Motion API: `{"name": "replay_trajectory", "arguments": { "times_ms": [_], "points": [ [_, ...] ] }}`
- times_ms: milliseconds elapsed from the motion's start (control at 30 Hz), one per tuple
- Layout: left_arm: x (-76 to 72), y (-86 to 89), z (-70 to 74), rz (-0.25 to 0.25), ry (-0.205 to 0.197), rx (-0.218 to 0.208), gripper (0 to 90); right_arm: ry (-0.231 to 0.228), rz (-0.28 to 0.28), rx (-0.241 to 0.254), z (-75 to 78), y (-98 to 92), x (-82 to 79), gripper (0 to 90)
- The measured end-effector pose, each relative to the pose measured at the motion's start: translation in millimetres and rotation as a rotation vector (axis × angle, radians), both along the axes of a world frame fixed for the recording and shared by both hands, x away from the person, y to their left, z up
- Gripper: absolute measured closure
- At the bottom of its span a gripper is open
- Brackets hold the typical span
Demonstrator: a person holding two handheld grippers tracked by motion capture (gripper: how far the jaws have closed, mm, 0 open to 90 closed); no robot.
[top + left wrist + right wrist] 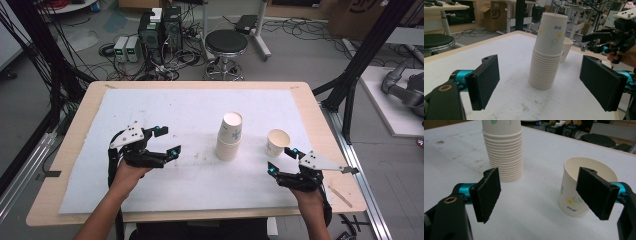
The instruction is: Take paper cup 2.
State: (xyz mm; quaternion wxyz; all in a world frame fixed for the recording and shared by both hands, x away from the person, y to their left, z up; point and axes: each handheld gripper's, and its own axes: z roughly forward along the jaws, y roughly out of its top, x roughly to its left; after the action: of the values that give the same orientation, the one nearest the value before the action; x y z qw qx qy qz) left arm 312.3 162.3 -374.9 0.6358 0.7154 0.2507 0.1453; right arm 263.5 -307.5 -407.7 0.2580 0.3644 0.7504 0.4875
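High view first: a tall stack of nested white paper cups [229,137] with a faint flower print stands upright near the middle of the white foam sheet [150,107] that covers the wooden table [70,150], and a single white paper cup [276,142] stands upright just to its right, apart from it. That single cup looks like one drawn off the stack and set aside, so the work in hand is probably separating cups or nesting them back. The left gripper [166,142] hovers over the sheet well to the left of the stack, its black jaws spread wide with nothing between them; in the left gripper view the stack [548,51] sits squarely between the pads [485,80], which suggests it is being lined up for a grasp. The right gripper [281,160] rests near the table's front edge just below the single cup, jaws likewise wide apart and empty; in the right gripper view one pad [596,192] stands in front of that cup's [571,197] rim without pressing it. The single cup is empty inside; the topmost cup of the stack also shows a bare interior.
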Motion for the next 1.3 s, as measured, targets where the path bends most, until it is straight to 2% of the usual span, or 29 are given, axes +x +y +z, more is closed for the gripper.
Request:
{"name": "replay_trajectory", "arguments": {
  "times_ms": [433, 633, 1067, 1200, 1300],
  "points": [
    [17.6, -20.5, 20.4, -0.041, 0.014, 0.034, 16.7, 0.005, 0.008, -0.004, -0.8, 0.6, 0.1, 20.5],
    [27.3, -36.4, 33.4, -0.066, 0.002, 0.047, 16.7, 0.007, 0.012, -0.006, -1.4, 1.5, 0.7, 20.5],
    [51.7, -90.6, 59.9, -0.134, -0.004, 0.112, 16.6, 0.010, 0.018, -0.003, -1.6, 1.1, 0.6, 20.5],
    [58.2, -107.4, 61.7, -0.144, 0.008, 0.120, 16.6, 0.011, 0.020, 0.000, -1.6, 1.2, 0.3, 20.5],
    [61.3, -117.1, 60.9, -0.155, 0.010, 0.140, 16.6, 0.012, 0.019, 0.003, -1.9, 0.7, 0.2, 20.5]
  ]
}}
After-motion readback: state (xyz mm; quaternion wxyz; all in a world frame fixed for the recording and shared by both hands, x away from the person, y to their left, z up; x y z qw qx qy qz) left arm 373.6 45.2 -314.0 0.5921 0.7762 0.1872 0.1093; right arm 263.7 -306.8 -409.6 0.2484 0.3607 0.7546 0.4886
